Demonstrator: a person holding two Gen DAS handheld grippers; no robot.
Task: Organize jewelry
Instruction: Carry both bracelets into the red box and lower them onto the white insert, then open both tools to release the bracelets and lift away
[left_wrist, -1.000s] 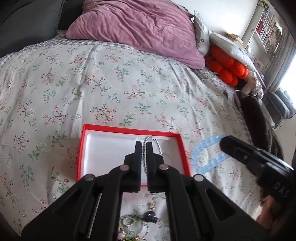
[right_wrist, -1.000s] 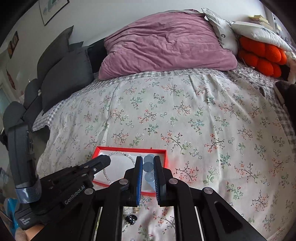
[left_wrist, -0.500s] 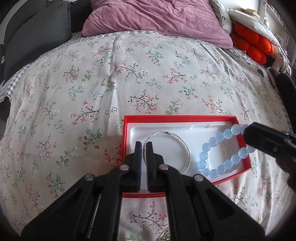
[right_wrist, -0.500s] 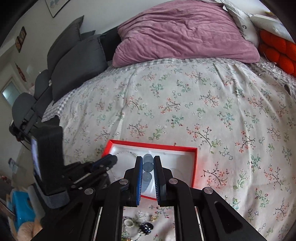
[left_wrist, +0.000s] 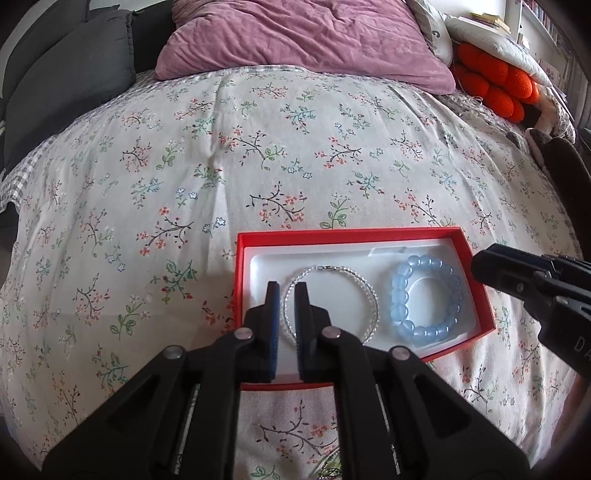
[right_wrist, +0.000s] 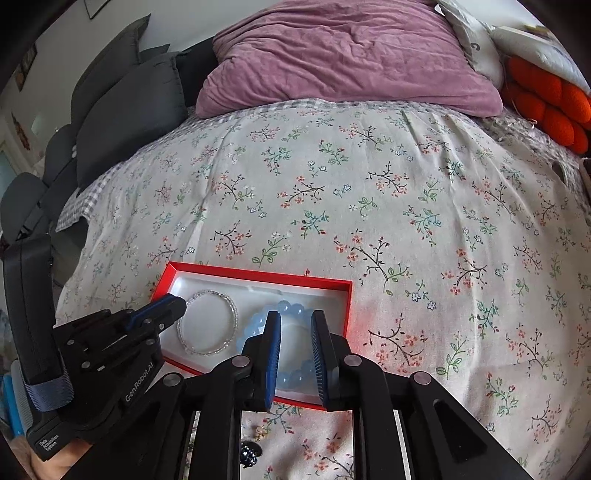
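Left gripper (left_wrist: 284, 295) first: its jaws have just been opening and now stand a small gap apart, released. The left arc of the silver bracelet (left_wrist: 365, 291) runs through that gap, but the pads aren't pinching it as far as I can see; it lies flat on the white liner of the red box (left_wrist: 332, 235).

Right gripper (right_wrist: 295, 325): same story, jaws have just been opening and there's a clear gap now. The blue bead bracelet (right_wrist: 286, 308) lies on the liner under and between them, beads showing past the tips and lower down in the gap. Nothing clenched, the pads don't touch it. From my left camera the whole bead ring sits in the right half of the box, just right of the silver one, the two close but apart, and the right gripper's tip hangs just off the box's right edge.

Nearer than the box, under the right jaws, a small dark trinket (right_wrist: 250, 454) and a pale little piece (right_wrist: 261, 430) lie on the floral bedspread (right_wrist: 406, 221). Something ring-like peeks at the bottom of the left view too, too cut off to tell what.

Beyond the box it's open bedspread, then a big purple pillow (left_wrist: 303, 40). Grey cushions (right_wrist: 125, 110) are far left, an orange knobbly cushion (left_wrist: 495, 85) far right.
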